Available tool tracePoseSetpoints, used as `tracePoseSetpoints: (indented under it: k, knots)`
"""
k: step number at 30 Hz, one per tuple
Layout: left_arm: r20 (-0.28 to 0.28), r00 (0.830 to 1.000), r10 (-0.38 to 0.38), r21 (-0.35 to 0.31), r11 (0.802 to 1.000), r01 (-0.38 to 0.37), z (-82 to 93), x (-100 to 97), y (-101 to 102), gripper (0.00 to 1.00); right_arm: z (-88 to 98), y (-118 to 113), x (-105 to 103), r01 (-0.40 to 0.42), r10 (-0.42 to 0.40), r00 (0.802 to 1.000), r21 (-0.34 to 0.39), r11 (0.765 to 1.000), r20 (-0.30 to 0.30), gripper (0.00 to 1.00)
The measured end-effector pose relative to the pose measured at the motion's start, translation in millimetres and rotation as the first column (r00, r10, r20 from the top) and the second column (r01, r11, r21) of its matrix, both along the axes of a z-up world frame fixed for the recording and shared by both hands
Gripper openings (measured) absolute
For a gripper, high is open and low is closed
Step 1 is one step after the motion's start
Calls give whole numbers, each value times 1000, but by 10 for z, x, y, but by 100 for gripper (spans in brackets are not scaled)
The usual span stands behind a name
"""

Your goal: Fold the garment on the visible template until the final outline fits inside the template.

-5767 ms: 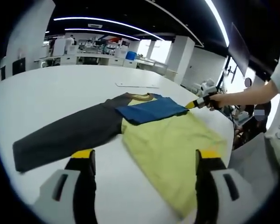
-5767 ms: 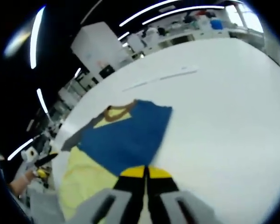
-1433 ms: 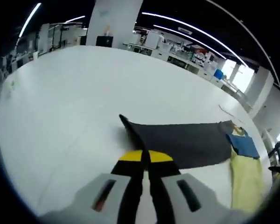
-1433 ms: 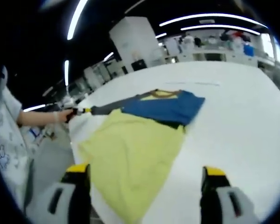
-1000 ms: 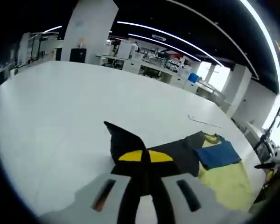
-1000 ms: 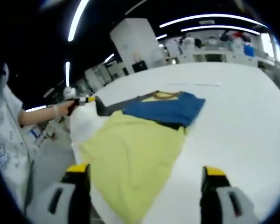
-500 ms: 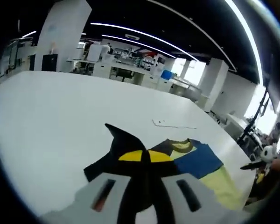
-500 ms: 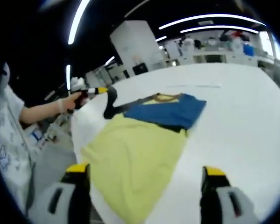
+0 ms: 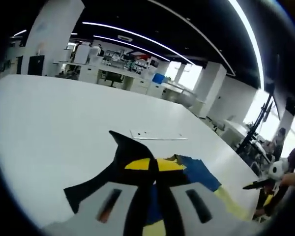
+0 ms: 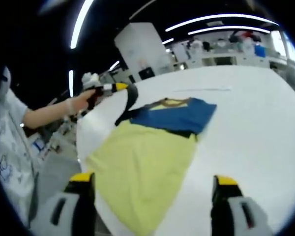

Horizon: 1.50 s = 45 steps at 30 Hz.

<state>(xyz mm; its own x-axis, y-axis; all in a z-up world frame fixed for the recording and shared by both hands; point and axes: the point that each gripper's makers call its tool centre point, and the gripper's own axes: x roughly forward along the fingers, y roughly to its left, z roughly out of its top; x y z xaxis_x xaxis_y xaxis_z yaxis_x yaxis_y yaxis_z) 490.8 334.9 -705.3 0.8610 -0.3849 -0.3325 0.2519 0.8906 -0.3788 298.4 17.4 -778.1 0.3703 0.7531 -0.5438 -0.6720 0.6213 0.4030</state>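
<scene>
The garment lies flat on the white table (image 10: pixel 255 128): a yellow body (image 10: pixel 142 164), a brown collar (image 10: pixel 170 102) and a blue sleeve (image 10: pixel 179 116) folded across the chest. My left gripper (image 9: pixel 153 164) is shut on the end of the dark grey sleeve (image 9: pixel 122 150), which it holds raised off the table with cloth hanging down to the left. In the right gripper view the left gripper (image 10: pixel 123 87), held by a hand (image 10: pixel 83 102), lifts that grey sleeve (image 10: pixel 129 104) beside the collar. My right gripper (image 10: pixel 153 179) is open above the yellow hem, holding nothing.
A thin white strip (image 10: pixel 202 89) lies on the table beyond the collar, also seen as a strip (image 9: pixel 157 137) in the left gripper view. The table edge (image 10: pixel 83 147) runs close along the shirt's left side. A person's sleeve (image 10: pixel 10 147) is at the left. Desks stand far behind.
My left gripper has lifted the grey sleeve's end off the table and carried it in toward the collar and blue sleeve. The right gripper has stayed open and still.
</scene>
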Motion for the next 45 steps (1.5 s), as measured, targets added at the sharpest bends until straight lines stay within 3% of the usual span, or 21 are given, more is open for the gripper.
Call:
tracePoseSetpoints:
  k: [2, 5, 11, 19, 22, 25, 28, 32, 38, 45]
  knots:
    - [3, 1000, -22, -4, 1000, 22, -4, 37, -164, 0, 4, -23, -4, 3, -3, 1000, -2, 1000, -2, 99]
    - [10, 996, -87, 47, 995, 86, -28, 55, -423, 0, 9, -52, -1, 12, -12, 1000, -5, 1000, -2, 99]
    - [17, 986, -168, 34, 985, 167, -45, 164, -892, 0, 6, -104, 4, 27, -27, 1000, -5, 1000, -4, 99]
    - [8, 966, -257, -9, 966, 257, -188, 154, -1475, 0, -5, -131, -13, 52, -52, 998, 4, 999, -20, 99]
    - [5, 954, -299, 11, 954, 299, -252, 105, -1677, 0, -5, -146, -22, 58, -58, 998, 4, 998, -22, 99]
    - [-7, 945, -328, -12, 945, 328, -309, 61, -1838, 0, 12, -147, -33, 63, -62, 998, 17, 998, -22, 99]
    - [-16, 922, -386, 2, 922, 386, -392, -33, -2060, 0, 8, -162, -42, 75, -74, 997, 22, 997, -25, 99]
    - [-42, 912, -407, -10, 913, 407, -523, -79, -2189, 0, -10, -179, -67, 86, -85, 996, 25, 996, -33, 99]
    - [-96, 880, -465, -6, 885, 466, -716, -246, -2382, 0, -44, -181, -111, 95, -94, 995, 26, 995, -43, 99]
    - [-159, 859, -487, 10, 869, 495, -987, -313, -2434, 0, -65, -173, -124, 96, -94, 994, 29, 995, -51, 99]
